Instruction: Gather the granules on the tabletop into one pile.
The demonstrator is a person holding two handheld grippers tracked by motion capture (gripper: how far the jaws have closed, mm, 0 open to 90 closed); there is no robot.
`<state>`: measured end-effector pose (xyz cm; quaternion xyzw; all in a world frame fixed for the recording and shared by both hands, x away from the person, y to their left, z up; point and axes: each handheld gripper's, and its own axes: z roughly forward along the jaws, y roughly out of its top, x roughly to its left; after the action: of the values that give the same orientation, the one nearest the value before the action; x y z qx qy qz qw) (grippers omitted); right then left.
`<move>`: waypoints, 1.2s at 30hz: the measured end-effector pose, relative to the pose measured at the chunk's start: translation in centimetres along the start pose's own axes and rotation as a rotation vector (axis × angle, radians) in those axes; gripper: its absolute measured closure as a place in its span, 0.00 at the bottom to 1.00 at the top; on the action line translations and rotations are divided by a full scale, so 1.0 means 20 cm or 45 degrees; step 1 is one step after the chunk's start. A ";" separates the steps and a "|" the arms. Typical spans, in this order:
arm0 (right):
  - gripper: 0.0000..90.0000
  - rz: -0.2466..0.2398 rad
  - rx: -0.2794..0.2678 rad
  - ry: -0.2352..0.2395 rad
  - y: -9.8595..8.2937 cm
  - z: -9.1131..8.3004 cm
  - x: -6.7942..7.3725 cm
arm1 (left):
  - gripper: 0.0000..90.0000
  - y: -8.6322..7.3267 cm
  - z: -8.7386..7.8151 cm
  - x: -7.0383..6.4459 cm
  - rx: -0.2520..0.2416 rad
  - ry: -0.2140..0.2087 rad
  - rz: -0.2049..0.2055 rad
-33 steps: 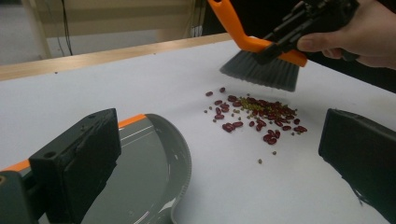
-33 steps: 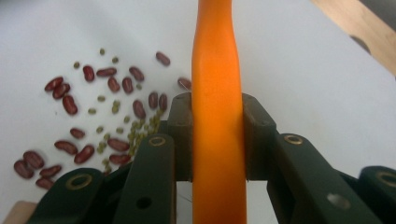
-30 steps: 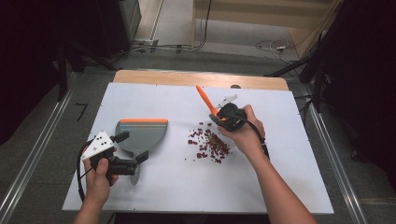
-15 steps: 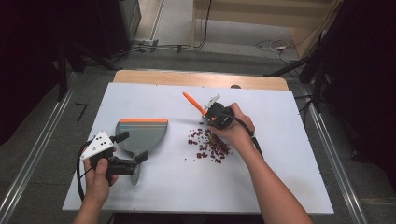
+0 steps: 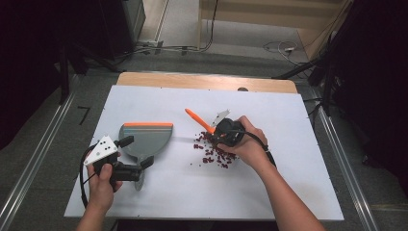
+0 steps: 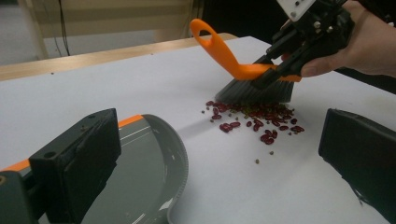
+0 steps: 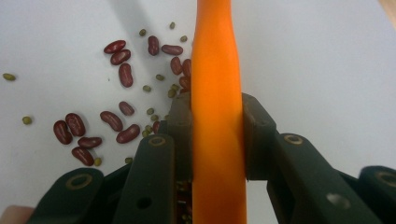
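Right gripper point(image 5: 217, 134), jaws pinching orange-handled brush point(image 6: 243, 70), should sweep red beans point(image 5: 214, 155) frame-left toward grey dustpan point(image 5: 144, 139); left gripper point(image 5: 137, 154) jaws spread astride its handle.

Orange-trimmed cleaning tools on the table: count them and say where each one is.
2. The dustpan lies flat at the table's left, in front of the left hand-held gripper. The brush is clamped in the right hand-held gripper, bristles on the beans.
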<state>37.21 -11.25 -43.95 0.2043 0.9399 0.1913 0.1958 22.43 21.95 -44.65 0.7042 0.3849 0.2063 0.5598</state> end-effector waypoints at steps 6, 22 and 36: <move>0.77 0.081 -0.132 0.031 0.02 -0.16 0.02 | 0.00 0.00 0.00 0.01 -0.002 0.004 -0.007; 0.77 0.203 -0.067 0.501 0.14 -0.05 0.31 | 0.00 0.00 -0.01 0.01 -0.015 0.024 -0.019; 0.76 0.438 -0.052 0.415 0.01 0.04 0.06 | 0.00 -0.01 -0.01 0.01 -0.008 0.028 -0.009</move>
<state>36.66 -10.29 -44.83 0.3240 0.9063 0.2712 0.0099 22.44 22.20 -44.77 0.6987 0.3930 0.2132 0.5585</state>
